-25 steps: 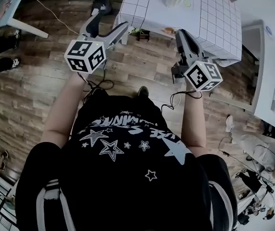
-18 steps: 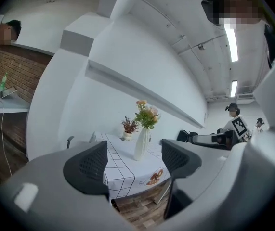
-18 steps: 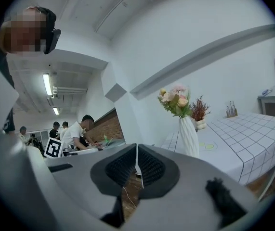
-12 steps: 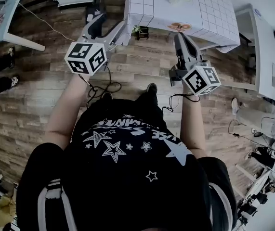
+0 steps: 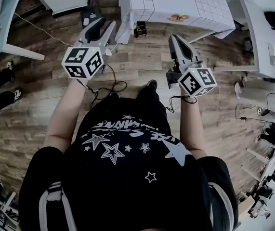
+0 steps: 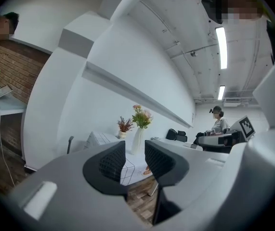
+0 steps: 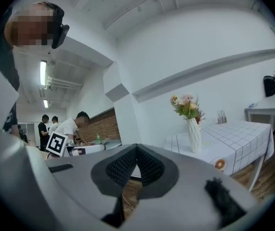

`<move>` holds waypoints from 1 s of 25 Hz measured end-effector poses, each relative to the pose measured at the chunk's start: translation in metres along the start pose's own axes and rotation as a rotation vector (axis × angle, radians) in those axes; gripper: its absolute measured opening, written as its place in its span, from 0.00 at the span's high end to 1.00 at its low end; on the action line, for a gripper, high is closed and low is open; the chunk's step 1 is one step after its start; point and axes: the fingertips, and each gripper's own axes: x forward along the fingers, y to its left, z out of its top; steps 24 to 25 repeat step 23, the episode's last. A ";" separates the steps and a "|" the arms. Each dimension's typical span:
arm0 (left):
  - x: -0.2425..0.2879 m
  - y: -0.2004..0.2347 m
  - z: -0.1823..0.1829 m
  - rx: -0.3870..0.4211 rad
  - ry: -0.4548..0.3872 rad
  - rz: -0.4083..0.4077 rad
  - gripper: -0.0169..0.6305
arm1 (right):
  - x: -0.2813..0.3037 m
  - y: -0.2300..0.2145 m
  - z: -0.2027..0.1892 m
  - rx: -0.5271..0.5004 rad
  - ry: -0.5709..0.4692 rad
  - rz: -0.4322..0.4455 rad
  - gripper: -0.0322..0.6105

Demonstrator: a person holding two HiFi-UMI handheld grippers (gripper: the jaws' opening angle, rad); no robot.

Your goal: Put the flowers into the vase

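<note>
Standing well back from the counter (image 5: 176, 6) at twelve o'clock; the approach, I judge. The vase (image 7: 193, 134) there already holds flowers (image 7: 186, 105). Left tongs (image 5: 104, 25) closing, empty; right tongs (image 5: 174, 38) together, empty. Next: step closer, seek loose stems.

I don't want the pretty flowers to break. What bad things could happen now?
1. The vase is tall and slim, with the flowers bunched on top; a bump could probably tip it over on the table.
2. A cable loops over the floor by the person's shoe; stepping toward the table might snag it.
</note>
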 end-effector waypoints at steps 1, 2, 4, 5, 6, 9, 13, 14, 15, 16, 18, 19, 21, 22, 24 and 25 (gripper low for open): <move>-0.003 0.000 0.000 -0.003 0.000 -0.003 0.79 | -0.001 0.003 0.000 -0.003 0.001 -0.005 0.93; -0.006 0.000 0.001 -0.006 0.001 -0.008 0.81 | -0.003 0.006 0.000 -0.004 0.004 -0.010 0.93; -0.010 -0.002 0.001 -0.017 0.005 -0.023 0.84 | -0.005 0.011 -0.003 -0.006 0.013 -0.017 0.93; -0.012 -0.003 0.000 -0.023 0.007 -0.029 0.87 | -0.005 0.012 -0.005 -0.007 0.018 -0.019 0.93; -0.013 -0.004 -0.001 -0.026 0.011 -0.035 0.92 | -0.006 0.014 -0.006 -0.010 0.022 -0.021 0.93; -0.014 -0.006 -0.005 -0.023 0.027 -0.058 0.96 | -0.008 0.014 -0.007 -0.009 0.019 -0.034 0.93; -0.013 -0.015 -0.008 0.012 0.051 -0.093 0.96 | -0.012 0.014 -0.008 -0.007 0.017 -0.048 0.93; -0.012 -0.016 -0.009 0.026 0.058 -0.097 0.96 | -0.013 0.013 -0.009 -0.012 0.024 -0.049 0.93; -0.011 -0.017 -0.010 0.038 0.065 -0.098 0.96 | -0.014 0.013 -0.011 -0.017 0.032 -0.051 0.93; -0.010 -0.017 -0.011 0.045 0.071 -0.096 0.96 | -0.015 0.012 -0.012 -0.019 0.038 -0.053 0.93; -0.007 -0.018 -0.012 0.037 0.076 -0.094 0.96 | -0.017 0.010 -0.012 -0.022 0.045 -0.059 0.93; -0.006 -0.019 -0.012 0.028 0.077 -0.096 0.96 | -0.019 0.009 -0.011 -0.024 0.045 -0.059 0.93; -0.004 -0.023 -0.013 0.018 0.079 -0.104 0.96 | -0.021 0.005 -0.008 -0.028 0.045 -0.059 0.93; -0.003 -0.025 -0.013 0.018 0.080 -0.110 0.96 | -0.021 0.003 -0.006 -0.030 0.044 -0.058 0.93; -0.001 -0.027 -0.013 0.019 0.082 -0.116 0.96 | -0.022 0.001 -0.005 -0.031 0.043 -0.057 0.93; -0.001 -0.027 -0.013 0.019 0.082 -0.116 0.96 | -0.022 0.001 -0.005 -0.031 0.043 -0.057 0.93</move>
